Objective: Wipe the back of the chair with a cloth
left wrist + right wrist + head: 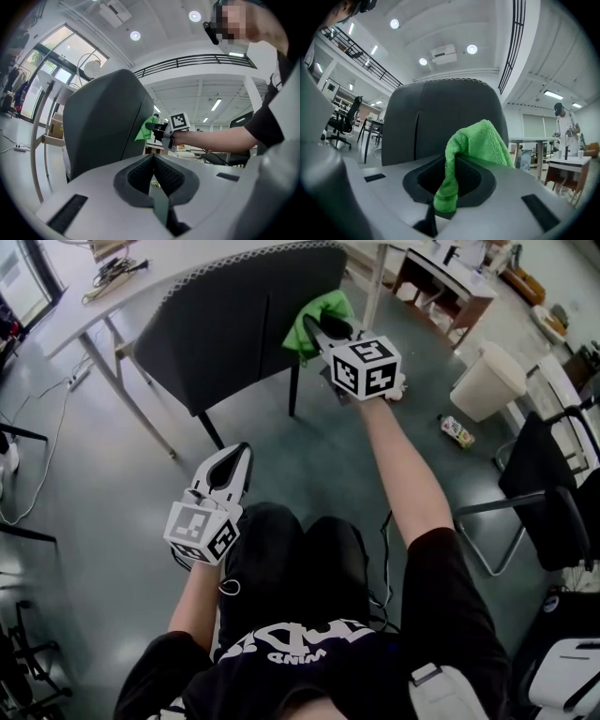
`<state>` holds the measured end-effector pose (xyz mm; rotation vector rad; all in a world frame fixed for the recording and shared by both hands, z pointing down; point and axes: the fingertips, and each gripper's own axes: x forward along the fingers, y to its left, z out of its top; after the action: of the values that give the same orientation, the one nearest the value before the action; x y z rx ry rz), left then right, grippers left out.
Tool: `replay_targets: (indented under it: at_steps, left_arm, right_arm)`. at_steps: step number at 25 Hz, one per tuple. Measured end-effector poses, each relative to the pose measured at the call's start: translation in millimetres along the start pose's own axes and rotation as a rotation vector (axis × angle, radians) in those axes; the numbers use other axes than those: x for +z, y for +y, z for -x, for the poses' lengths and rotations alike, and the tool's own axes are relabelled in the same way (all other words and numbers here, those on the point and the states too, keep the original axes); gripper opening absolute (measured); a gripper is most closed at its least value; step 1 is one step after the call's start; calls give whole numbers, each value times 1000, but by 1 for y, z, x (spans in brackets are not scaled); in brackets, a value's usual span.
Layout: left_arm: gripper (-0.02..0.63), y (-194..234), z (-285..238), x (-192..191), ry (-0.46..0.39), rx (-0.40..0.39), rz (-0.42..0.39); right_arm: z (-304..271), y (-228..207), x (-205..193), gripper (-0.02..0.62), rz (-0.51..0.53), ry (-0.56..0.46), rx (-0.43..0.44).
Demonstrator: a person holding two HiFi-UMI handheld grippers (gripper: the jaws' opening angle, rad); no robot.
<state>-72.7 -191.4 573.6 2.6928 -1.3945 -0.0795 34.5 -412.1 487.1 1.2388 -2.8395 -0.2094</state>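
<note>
The dark grey chair back (234,324) stands in front of me, pushed in at a white table. My right gripper (317,332) is shut on a green cloth (321,313), which it holds against the right part of the chair back near the top edge. In the right gripper view the cloth (474,143) bulges out of the jaws, with the chair back (436,117) just behind it. My left gripper (242,457) hangs low over my lap, shut and holding nothing. It looks up at the chair back (105,122), the cloth (143,132) and the right gripper (157,129).
The white table (112,296) has metal legs to the chair's left. A beige bin (487,381) and a bottle (457,431) are on the floor at right. A black chair (548,484) stands at the right edge. A person (565,126) stands far off.
</note>
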Motion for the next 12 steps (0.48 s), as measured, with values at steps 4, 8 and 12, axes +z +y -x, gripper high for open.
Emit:
replay_targets:
  at_steps: [4, 8, 12]
  left_arm:
    - [-2, 3, 3, -5, 8, 4, 1]
    - [-2, 10, 5, -8, 15, 17, 8]
    - [-2, 13, 6, -10, 13, 29, 11]
  right_arm:
    - [-8, 44, 4, 48, 61, 6, 74]
    - [-15, 89, 13, 49, 40, -12, 163]
    - [-14, 121, 17, 48, 98, -3, 216]
